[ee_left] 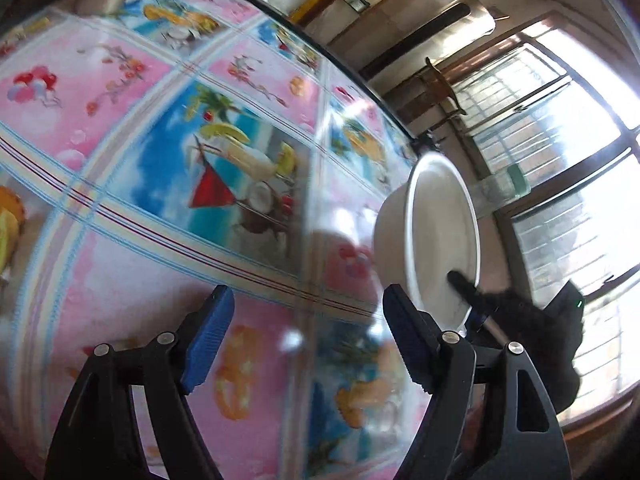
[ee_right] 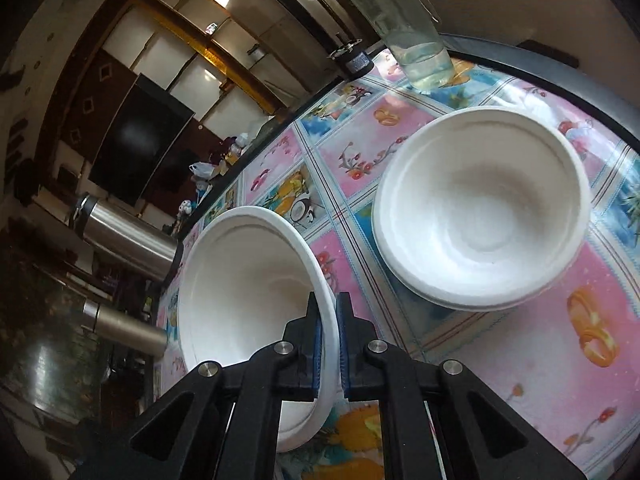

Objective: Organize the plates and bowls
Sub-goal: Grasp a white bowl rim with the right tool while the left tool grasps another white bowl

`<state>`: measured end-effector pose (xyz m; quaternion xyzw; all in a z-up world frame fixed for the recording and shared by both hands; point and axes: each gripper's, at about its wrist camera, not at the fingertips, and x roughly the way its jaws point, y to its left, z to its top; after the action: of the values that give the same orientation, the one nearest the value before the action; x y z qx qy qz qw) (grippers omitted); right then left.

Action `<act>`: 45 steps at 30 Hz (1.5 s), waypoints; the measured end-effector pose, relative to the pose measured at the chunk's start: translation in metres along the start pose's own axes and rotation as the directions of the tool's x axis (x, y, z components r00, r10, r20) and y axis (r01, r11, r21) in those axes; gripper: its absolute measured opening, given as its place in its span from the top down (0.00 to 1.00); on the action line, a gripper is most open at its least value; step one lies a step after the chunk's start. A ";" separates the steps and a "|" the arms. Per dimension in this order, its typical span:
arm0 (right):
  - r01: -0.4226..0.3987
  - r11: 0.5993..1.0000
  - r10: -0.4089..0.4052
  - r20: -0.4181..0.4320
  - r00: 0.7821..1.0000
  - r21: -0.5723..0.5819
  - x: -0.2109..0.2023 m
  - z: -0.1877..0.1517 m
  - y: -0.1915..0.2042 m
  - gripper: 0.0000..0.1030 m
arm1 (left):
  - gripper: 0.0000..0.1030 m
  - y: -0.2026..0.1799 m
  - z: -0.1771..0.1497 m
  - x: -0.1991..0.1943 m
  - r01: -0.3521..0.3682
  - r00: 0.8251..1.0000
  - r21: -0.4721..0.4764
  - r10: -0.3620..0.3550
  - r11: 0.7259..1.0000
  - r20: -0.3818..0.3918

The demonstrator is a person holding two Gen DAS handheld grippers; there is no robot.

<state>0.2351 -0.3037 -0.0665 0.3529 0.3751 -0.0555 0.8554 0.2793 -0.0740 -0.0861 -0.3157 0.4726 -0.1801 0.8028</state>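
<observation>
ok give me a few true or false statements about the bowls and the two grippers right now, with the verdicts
1. The right gripper is clamped on the rim of a white bowl. True.
2. The left gripper is holding a bowl. False: it is open, with nothing between its fingers.
3. A second white bowl sits upright on the patterned tablecloth. True.
4. The held bowl is level. False: it is tilted on its side, opening toward the camera.
5. The clear jug beyond the bowls is full to the top. False: liquid shows only near its bottom.
</observation>
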 end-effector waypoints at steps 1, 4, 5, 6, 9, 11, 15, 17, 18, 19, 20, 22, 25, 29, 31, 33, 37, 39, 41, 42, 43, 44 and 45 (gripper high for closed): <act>0.007 1.000 -0.007 0.005 1.000 -0.018 -0.005 -0.002 -0.001 0.93 | 0.26 -0.001 -0.001 0.000 0.024 1.000 -0.009 -0.024 1.000 -0.011; 0.070 0.993 -0.066 0.042 0.997 -0.097 -0.016 -0.005 0.000 0.93 | 0.26 -0.003 -0.004 0.000 0.049 0.998 -0.011 -0.050 0.999 -0.024; 0.074 0.990 -0.070 0.037 0.997 -0.124 -0.019 -0.009 0.001 0.93 | 0.26 -0.004 -0.004 0.000 0.046 0.999 -0.005 -0.046 0.999 -0.022; 0.071 0.988 -0.068 0.026 0.997 -0.134 -0.020 -0.012 0.000 0.93 | 0.25 -0.006 -0.004 -0.001 0.046 0.999 -0.001 -0.046 0.999 -0.018; 0.065 0.988 -0.068 -0.022 0.997 -0.141 -0.015 -0.024 -0.005 0.93 | 0.25 -0.009 -0.006 -0.002 0.052 0.999 0.010 -0.052 0.999 -0.015; 0.090 0.986 -0.092 -0.010 0.996 -0.138 -0.013 -0.023 -0.007 0.93 | 0.25 -0.009 -0.005 -0.001 0.058 0.998 0.013 -0.057 0.998 -0.026; 0.049 0.994 -0.054 -0.050 0.997 -0.100 -0.009 -0.021 -0.016 0.93 | 0.24 -0.003 -0.005 -0.004 0.078 0.997 -0.026 -0.078 0.997 -0.022; 0.037 0.992 -0.043 -0.054 0.998 -0.119 -0.009 -0.023 -0.011 0.93 | 0.24 -0.005 -0.007 -0.003 0.062 0.998 -0.011 -0.063 0.998 -0.024; 0.025 0.990 -0.033 -0.055 0.998 -0.137 -0.010 -0.026 -0.007 0.93 | 0.24 -0.007 -0.008 0.000 0.063 0.997 -0.003 -0.063 0.998 -0.036; 0.012 0.989 -0.021 -0.061 0.998 -0.145 -0.010 -0.026 -0.004 0.93 | 0.24 -0.008 -0.009 0.002 0.067 0.997 0.003 -0.066 0.998 -0.045; -0.007 0.989 -0.004 -0.074 0.997 -0.150 -0.010 -0.027 -0.002 0.91 | 0.24 -0.009 -0.010 0.002 0.069 0.996 0.008 -0.068 0.998 -0.049; -0.019 0.990 0.006 -0.094 0.996 -0.143 -0.009 -0.028 -0.001 0.88 | 0.24 -0.011 -0.012 0.003 0.071 0.996 0.019 -0.070 0.997 -0.049; -0.042 0.994 0.030 -0.116 0.993 -0.099 -0.007 -0.025 -0.010 0.80 | 0.24 -0.013 -0.014 -0.005 0.069 0.998 0.051 -0.069 0.996 0.009; -0.086 0.995 0.082 -0.100 0.992 -0.046 -0.012 -0.021 -0.019 0.69 | 0.34 -0.023 -0.015 -0.011 0.018 0.998 0.130 -0.027 0.991 0.063; -0.089 0.995 0.085 -0.090 0.992 -0.042 -0.014 -0.020 -0.020 0.68 | 0.39 -0.026 -0.017 -0.006 0.026 0.999 0.150 -0.033 0.988 0.044; -0.090 0.995 0.086 -0.095 0.992 -0.041 -0.014 -0.020 -0.020 0.68 | 0.53 -0.026 -0.017 -0.003 0.035 0.999 0.159 -0.039 0.987 0.025; -0.099 0.994 0.095 -0.097 0.991 -0.042 -0.016 -0.020 -0.020 0.68 | 0.73 -0.026 -0.019 0.003 0.064 0.998 0.164 -0.065 0.984 0.002; -0.102 0.994 0.098 -0.096 0.991 -0.043 -0.017 -0.020 -0.019 0.68 | 0.78 -0.025 -0.019 0.005 0.074 0.997 0.155 -0.074 0.985 -0.005; -0.107 0.994 0.103 -0.096 0.990 -0.038 -0.017 -0.021 -0.020 0.68 | 0.83 -0.023 -0.018 0.006 0.070 0.998 0.148 -0.070 0.986 -0.007; -0.110 0.993 0.106 -0.101 0.989 -0.035 -0.016 -0.021 -0.020 0.69 | 0.84 -0.023 -0.018 0.006 0.065 0.998 0.147 -0.065 0.987 -0.006; -0.109 0.994 0.105 -0.107 0.989 -0.032 -0.015 -0.022 -0.020 0.69 | 0.85 -0.022 -0.018 0.007 0.064 0.998 0.144 -0.063 0.988 -0.007; -0.099 0.995 0.095 -0.114 0.989 -0.031 -0.013 -0.022 -0.020 0.72 | 0.86 -0.022 -0.018 0.007 0.064 0.998 0.142 -0.063 0.988 -0.009; -0.093 0.995 0.088 -0.120 0.989 -0.033 -0.012 -0.023 -0.020 0.74 | 0.86 -0.021 -0.018 0.008 0.064 0.998 0.140 -0.063 0.988 -0.011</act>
<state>0.2055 -0.3057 -0.0804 0.3557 0.4096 0.0116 0.8400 0.2677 -0.1002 -0.0831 -0.2727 0.4513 -0.2395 0.8152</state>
